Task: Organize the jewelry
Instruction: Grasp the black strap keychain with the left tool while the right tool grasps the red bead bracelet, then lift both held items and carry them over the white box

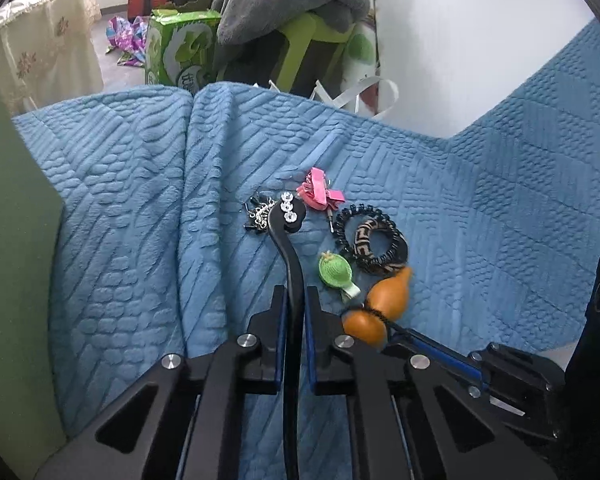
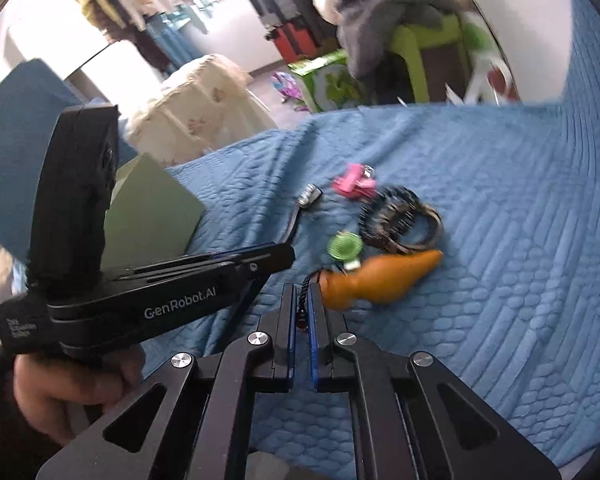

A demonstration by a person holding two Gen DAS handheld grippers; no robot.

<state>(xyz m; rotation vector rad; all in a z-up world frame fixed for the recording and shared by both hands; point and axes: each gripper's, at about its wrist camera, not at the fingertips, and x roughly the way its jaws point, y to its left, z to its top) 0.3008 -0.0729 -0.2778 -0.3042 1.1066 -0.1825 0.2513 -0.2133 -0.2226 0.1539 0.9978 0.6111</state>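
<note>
A blue quilted bed cover [image 1: 140, 200] carries a small cluster of hair accessories and jewelry, and both hand-held tools are already closed on items from it. The left tool [image 1: 295, 304] is clamped on the near end of a black curved headband [image 1: 290, 264], whose long axis runs straight away from the tool and ends in three clear rhinestone flowers [image 1: 288, 206]. The far end rests on the cover just beside a heap of small silver and black earrings [image 1: 260, 214]. Taking the headband as the landmark, a pink hair clip [image 1: 320, 194] lies just beyond and to the right of its tip, a green hat-shaped clip [image 1: 334, 272] lies close to its right side, and a black coil hair tie with a brown patterned scrunchie [image 1: 374, 242] lies farther right. The right tool [image 2: 301, 308] is pressed together on a thin black beaded cord [image 2: 302, 298], and an orange gourd pendant [image 2: 380, 280] trails from that cord, pointing away to the right, near the green clip. A person's hand [image 2: 60, 392] grips the left tool's handle. A flat green board [image 1: 16, 240] stands to the headband's left, nearer the left tool, though whether it is where the pieces belong cannot be told.
</note>
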